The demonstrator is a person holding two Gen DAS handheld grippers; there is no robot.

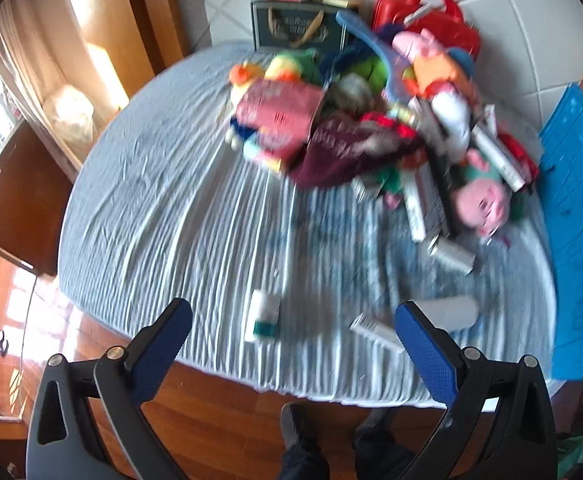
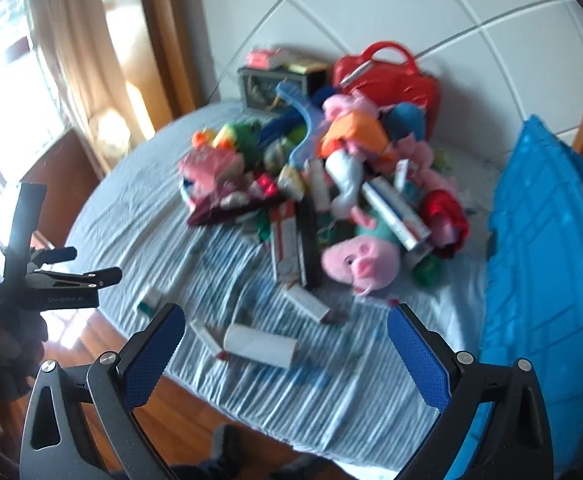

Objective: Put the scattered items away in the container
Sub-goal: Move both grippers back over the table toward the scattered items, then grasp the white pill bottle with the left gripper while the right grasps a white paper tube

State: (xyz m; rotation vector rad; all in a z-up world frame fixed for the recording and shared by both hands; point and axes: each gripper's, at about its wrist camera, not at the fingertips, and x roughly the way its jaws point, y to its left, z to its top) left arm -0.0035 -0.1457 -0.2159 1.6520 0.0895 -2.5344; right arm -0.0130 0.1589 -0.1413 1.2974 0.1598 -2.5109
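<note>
On striped bed (image 1: 171, 240): toy pile (image 1: 371, 120) far ahead, blue container (image 2: 551, 260) at right edge. Nearest: white tube (image 2: 259, 345), lying crosswise just beyond right gripper (image 2: 285, 344), jaws wide, empty. Left gripper (image 1: 293, 330) likewise spread, farther left.

From my seat I get bright daylight pouring through the curtained window (image 2: 19, 72) at left, blown out white there and glaring off the wooden floor (image 1: 51, 312), while both fisheye views smear with motion blur and bend hard into dark corners.
</note>
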